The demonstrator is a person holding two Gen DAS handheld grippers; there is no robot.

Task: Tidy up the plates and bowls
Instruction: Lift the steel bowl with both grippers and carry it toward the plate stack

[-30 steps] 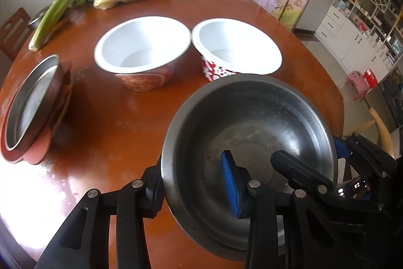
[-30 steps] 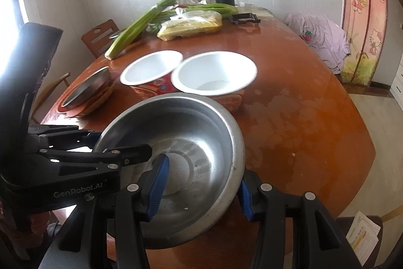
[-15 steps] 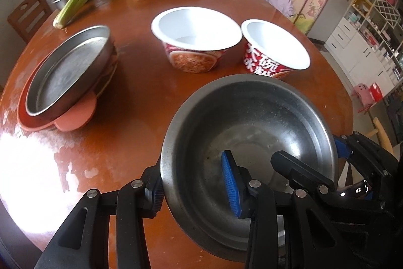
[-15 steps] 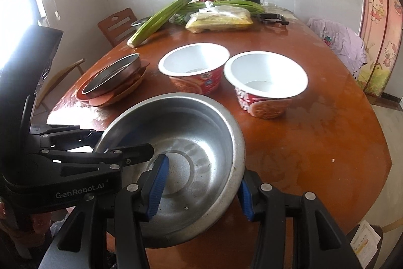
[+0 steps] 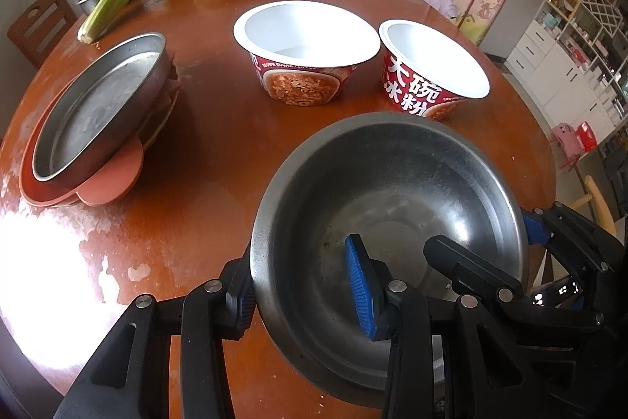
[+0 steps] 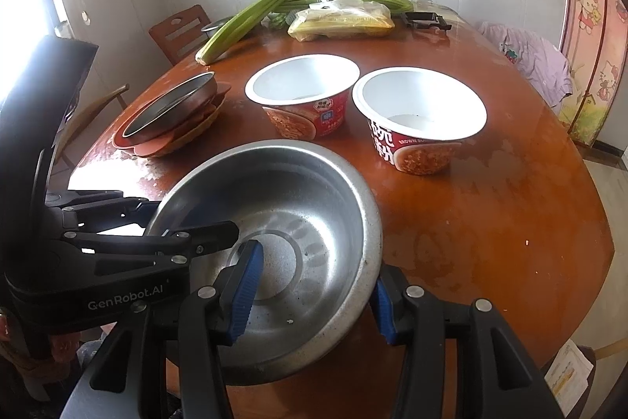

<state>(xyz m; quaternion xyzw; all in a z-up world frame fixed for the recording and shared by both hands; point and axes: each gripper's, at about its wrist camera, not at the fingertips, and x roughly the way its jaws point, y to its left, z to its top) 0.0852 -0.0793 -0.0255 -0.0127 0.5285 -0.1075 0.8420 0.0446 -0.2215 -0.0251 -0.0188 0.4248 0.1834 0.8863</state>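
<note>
Both grippers, left gripper (image 5: 302, 293) and right gripper (image 6: 314, 291), are clamped on opposite rims of the steel bowl (image 5: 392, 191) above the worktop's (image 6: 490, 222) near edge. Plates (image 5: 94, 120) look stacked at its left edge; two paper bowls (image 6: 302, 93) remain unnested mid-worktop.

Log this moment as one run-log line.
held: round steel bowl | left gripper: shut on near-left rim | right gripper: shut on right rim | bowl: above brown wooden table

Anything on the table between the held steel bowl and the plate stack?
Nothing: bare table between the steel bowl and the plate stack, seen in the left wrist view.
</note>
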